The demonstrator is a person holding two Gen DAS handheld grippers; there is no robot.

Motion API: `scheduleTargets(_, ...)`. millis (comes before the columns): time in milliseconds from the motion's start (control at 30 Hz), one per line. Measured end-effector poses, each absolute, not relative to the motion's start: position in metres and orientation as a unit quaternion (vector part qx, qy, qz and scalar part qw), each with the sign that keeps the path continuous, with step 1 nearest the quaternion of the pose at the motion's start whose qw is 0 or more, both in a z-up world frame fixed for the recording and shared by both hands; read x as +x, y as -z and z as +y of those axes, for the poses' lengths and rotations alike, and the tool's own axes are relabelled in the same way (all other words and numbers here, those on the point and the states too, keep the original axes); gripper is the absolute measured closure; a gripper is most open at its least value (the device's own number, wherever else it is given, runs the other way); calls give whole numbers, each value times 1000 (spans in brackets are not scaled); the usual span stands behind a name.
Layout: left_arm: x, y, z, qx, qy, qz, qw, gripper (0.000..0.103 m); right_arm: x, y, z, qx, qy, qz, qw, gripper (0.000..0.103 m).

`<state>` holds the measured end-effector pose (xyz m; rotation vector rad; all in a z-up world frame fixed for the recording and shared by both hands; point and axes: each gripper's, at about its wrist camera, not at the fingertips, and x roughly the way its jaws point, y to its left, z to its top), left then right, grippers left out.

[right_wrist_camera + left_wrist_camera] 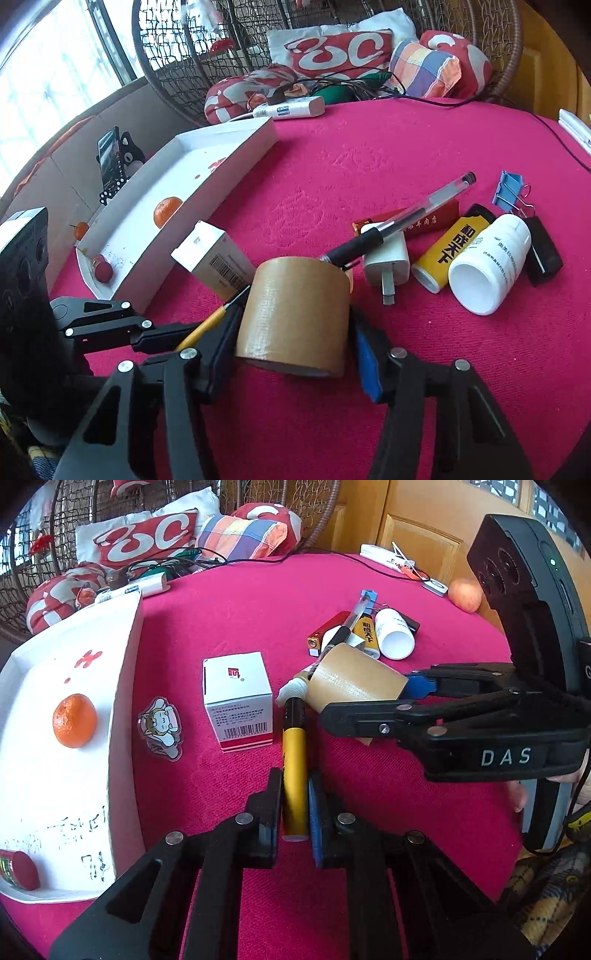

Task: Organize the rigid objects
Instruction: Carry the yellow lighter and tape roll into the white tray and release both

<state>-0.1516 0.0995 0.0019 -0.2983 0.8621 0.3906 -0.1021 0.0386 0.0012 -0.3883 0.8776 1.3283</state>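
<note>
We are squeezing a yellow marker (294, 771) with our left gripper (293, 805), low in the middle of the left wrist view. Its white tip is pointing up toward the tape. We are gripping a brown tape roll (293, 314) with our right gripper (295, 343), in the middle of the right wrist view. A white tray (125, 686) is sitting at the left of the left wrist view, and an orange (75, 720) is lying inside it. A small white box (238, 698) is standing on the pink cloth (406, 830) between the tray and the marker.
</note>
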Motion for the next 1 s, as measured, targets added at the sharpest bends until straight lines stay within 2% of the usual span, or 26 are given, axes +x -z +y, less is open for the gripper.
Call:
scheduleTargets(333,-173,-23,86,-147,-177,365,902,91,-97,-36,4,-114,-611,367,692,51)
scheduleTargets(633,-195,-71,87,-125,-207,300,923,91,-105,-68,-6,-71,-644,328,688,51)
scheduleTargets(1000,-230,-81,110,-153,-256,265,917,91,-106,-84,-1,-55,-657,316,682,51)
